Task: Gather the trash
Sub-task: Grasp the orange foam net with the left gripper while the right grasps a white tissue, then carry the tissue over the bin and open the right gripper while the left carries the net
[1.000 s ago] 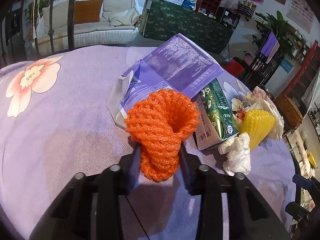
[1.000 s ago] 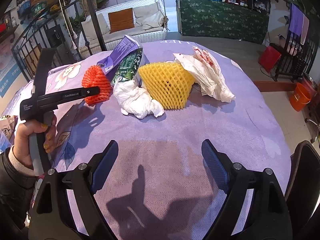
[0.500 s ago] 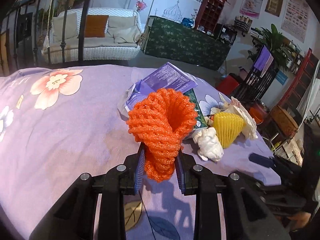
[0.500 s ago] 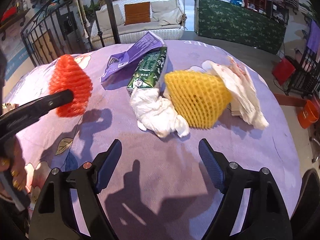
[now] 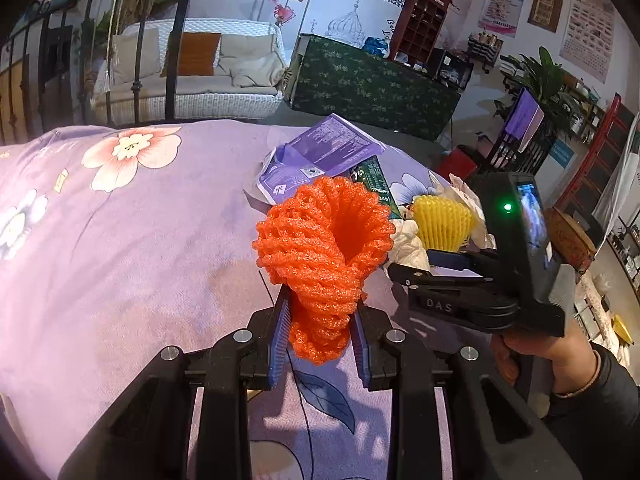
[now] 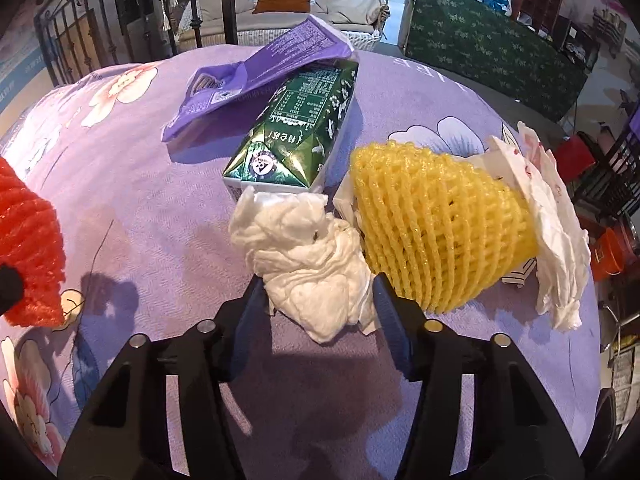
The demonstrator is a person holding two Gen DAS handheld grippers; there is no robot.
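Observation:
My left gripper (image 5: 319, 330) is shut on an orange foam fruit net (image 5: 326, 248) and holds it above the purple floral tablecloth (image 5: 120, 240); the net also shows at the left edge of the right wrist view (image 6: 28, 252). My right gripper (image 6: 318, 312) is open, with its jaws on either side of a crumpled white tissue (image 6: 308, 256) that lies on the cloth. Behind the tissue lie a green carton (image 6: 296, 136), a purple packet (image 6: 264, 68), a yellow foam net (image 6: 436, 220) and a crumpled white wrapper (image 6: 552, 216).
The round table's edge falls away to the right, with an orange bucket (image 6: 608, 252) on the floor beyond. A wicker sofa (image 6: 288, 8) and a metal railing (image 6: 100, 36) stand behind the table. The person's right hand (image 5: 556, 364) holds the other gripper at right.
My left gripper has lifted the orange net and pulled back from the pile. My right gripper has moved forward to the white tissue and its jaws have narrowed around it.

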